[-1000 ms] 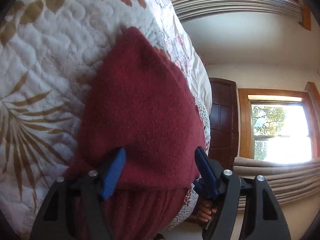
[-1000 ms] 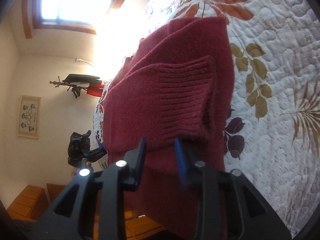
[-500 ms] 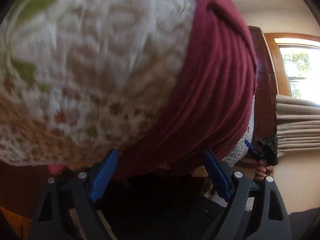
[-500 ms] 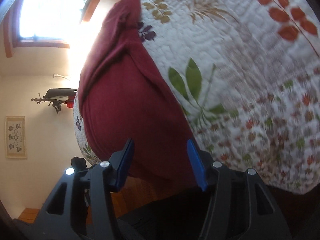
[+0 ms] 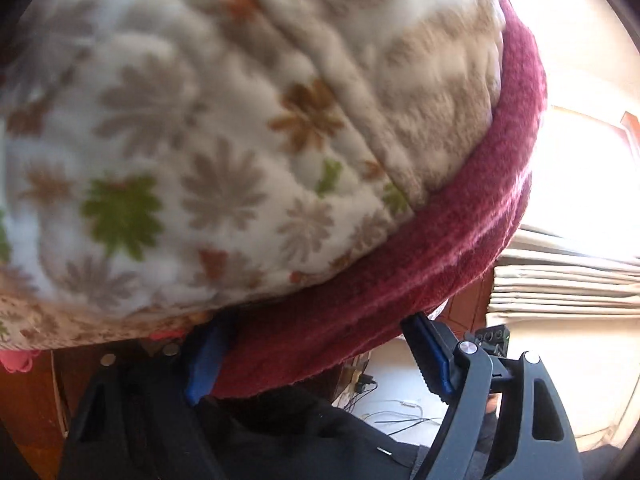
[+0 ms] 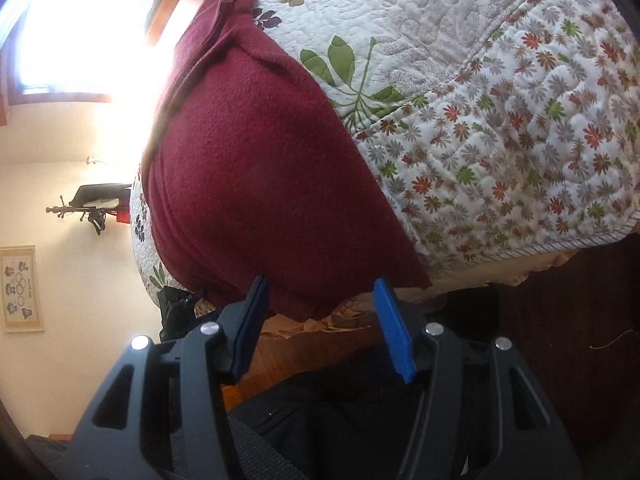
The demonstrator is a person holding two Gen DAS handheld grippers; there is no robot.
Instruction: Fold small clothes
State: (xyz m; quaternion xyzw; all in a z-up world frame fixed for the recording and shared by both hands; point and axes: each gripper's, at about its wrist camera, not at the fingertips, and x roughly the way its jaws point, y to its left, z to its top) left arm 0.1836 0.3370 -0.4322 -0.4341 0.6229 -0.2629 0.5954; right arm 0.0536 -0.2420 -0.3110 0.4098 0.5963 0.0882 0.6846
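**Two grippers released, sweater folded at bed edge**

Both grippers sit just off the near edge of the bed, fingers spread apart and gripping nothing.

Left gripper [image 5: 316,354]: blue fingers [image 5: 430,354] wide apart; the maroon sweater [image 5: 420,248] hangs in the gap between them, not pinched. Whether the left finger touches the fabric cannot be told; view is blurred.

Right gripper [image 6: 320,328]: fingers [image 6: 394,336] released, just below the sweater's [image 6: 260,160] lower edge, apart from it.

Sweater lies folded on the floral quilt [image 6: 500,120], its near end draped over the bed's edge. A fold ridge runs along its top.

Background, right wrist view: bright window [image 6: 76,28], framed picture [image 6: 20,288] on wall, coat rack [image 6: 90,208].
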